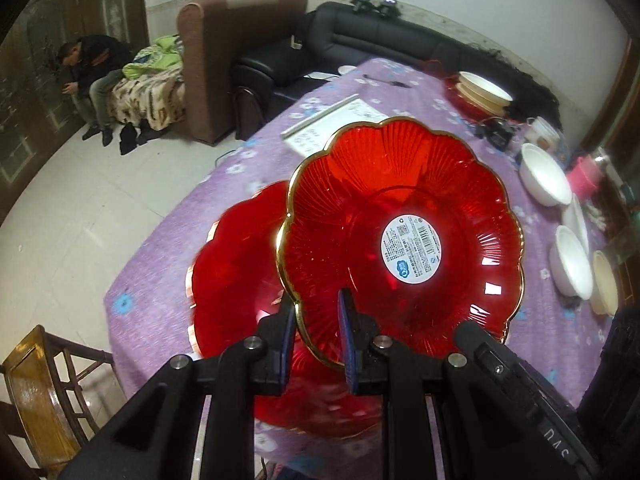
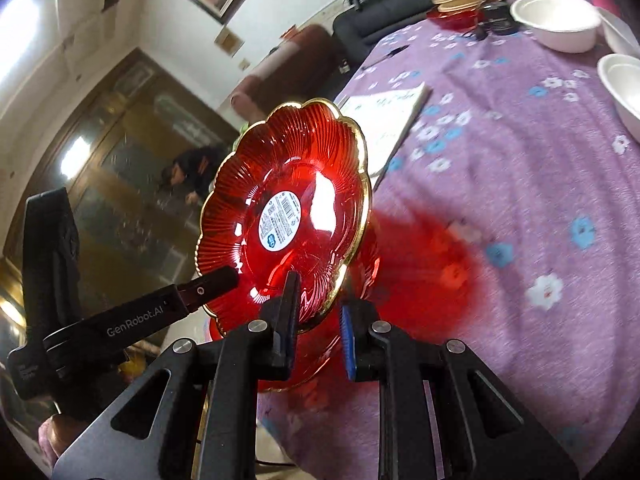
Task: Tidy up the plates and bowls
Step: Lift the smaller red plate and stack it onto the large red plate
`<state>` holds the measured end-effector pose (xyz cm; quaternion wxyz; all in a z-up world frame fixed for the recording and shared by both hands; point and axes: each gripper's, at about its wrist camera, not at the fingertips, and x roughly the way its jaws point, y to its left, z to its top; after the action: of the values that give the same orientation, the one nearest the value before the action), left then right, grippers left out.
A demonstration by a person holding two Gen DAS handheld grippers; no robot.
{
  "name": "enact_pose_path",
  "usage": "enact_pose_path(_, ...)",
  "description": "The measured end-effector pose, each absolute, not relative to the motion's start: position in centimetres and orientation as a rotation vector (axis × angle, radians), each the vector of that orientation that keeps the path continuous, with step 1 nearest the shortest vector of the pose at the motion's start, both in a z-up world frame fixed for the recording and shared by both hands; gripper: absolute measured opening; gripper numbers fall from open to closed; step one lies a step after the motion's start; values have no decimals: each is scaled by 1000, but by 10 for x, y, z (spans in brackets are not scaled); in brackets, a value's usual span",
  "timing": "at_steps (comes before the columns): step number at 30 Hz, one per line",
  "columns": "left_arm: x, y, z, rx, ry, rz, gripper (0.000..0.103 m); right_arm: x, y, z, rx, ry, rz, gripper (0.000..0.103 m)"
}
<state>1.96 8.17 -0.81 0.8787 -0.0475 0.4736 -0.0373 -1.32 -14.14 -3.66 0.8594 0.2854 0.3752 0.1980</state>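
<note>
A red scalloped glass plate (image 1: 400,236) with a gold rim and a round white label is held tilted above the purple table. My left gripper (image 1: 316,328) is shut on its near rim. The same plate shows in the right wrist view (image 2: 288,216), with my right gripper (image 2: 320,312) shut on its lower rim and the left gripper's finger touching its left side. A second red plate (image 1: 236,272) lies on the table below it, and its edge shows in the right wrist view (image 2: 360,272).
White bowls (image 1: 546,178) and a cream bowl (image 1: 604,288) stand along the table's right side. A stack of cream bowls on a red plate (image 1: 482,92) sits at the far end. A notebook (image 1: 332,124) lies mid-table. A wooden chair (image 1: 40,392) stands at the left.
</note>
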Motion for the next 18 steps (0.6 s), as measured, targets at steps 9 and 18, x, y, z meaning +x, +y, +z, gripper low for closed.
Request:
enact_pose_path(9, 20, 102, -30, -114, 985, -43, 19, -5, -112, -50, 528, 843, 418, 17)
enact_pose_path(18, 17, 110, -38, -72, 944, 4, 19, -4, -94, -54, 445, 839, 390, 17)
